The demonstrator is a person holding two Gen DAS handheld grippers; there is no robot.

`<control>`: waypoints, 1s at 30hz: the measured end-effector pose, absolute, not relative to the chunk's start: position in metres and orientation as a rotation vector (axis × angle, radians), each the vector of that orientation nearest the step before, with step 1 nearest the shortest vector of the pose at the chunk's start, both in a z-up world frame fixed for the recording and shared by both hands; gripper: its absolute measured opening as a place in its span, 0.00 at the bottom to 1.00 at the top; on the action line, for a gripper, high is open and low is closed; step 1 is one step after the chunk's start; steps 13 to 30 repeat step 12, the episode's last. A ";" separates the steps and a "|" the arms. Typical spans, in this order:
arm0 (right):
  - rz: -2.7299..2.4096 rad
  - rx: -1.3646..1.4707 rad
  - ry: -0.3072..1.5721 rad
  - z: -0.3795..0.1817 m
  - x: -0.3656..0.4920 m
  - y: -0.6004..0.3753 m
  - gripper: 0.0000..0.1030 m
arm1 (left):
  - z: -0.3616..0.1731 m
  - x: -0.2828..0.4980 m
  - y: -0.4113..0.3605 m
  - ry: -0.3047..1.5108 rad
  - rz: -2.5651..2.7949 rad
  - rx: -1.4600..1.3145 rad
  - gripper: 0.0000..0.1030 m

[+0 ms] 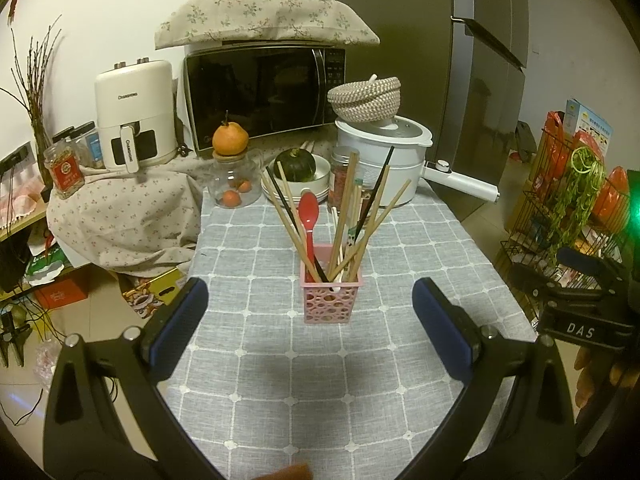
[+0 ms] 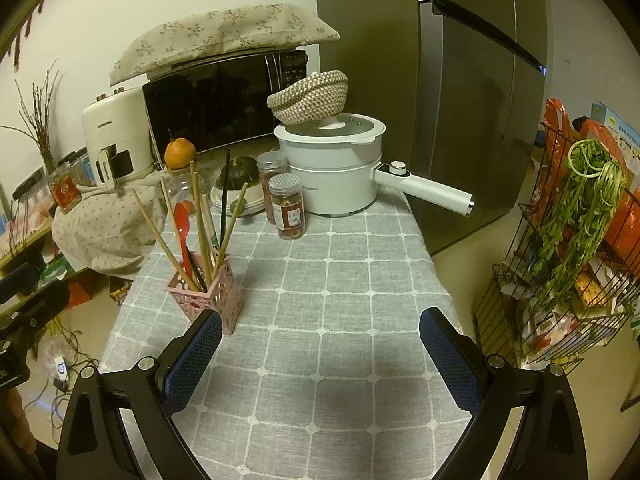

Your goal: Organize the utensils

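A pink perforated holder stands upright on the grey checked tablecloth. It holds several wooden chopsticks, black chopsticks and a red spoon. My left gripper is open and empty, with the holder just beyond the gap between its fingers. In the right wrist view the holder stands at the left, next to my left fingertip. My right gripper is open and empty over bare cloth.
At the table's back stand a white electric pot with a long handle, two spice jars, a bowl with a green squash and a glass jar. A microwave stands behind. A wire rack stands on the right.
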State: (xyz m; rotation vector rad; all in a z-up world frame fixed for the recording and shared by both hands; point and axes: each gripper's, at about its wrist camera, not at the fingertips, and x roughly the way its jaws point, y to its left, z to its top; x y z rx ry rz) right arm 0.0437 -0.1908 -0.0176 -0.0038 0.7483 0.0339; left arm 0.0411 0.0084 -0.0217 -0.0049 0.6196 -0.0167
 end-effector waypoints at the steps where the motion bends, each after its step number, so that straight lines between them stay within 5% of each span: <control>1: 0.034 -0.003 0.749 -0.018 0.043 -0.191 0.97 | -0.022 0.041 0.008 0.620 -0.017 -0.004 0.99; 30: 0.030 -0.001 0.759 -0.020 0.044 -0.190 0.97 | -0.023 0.041 0.008 0.620 -0.014 -0.002 0.99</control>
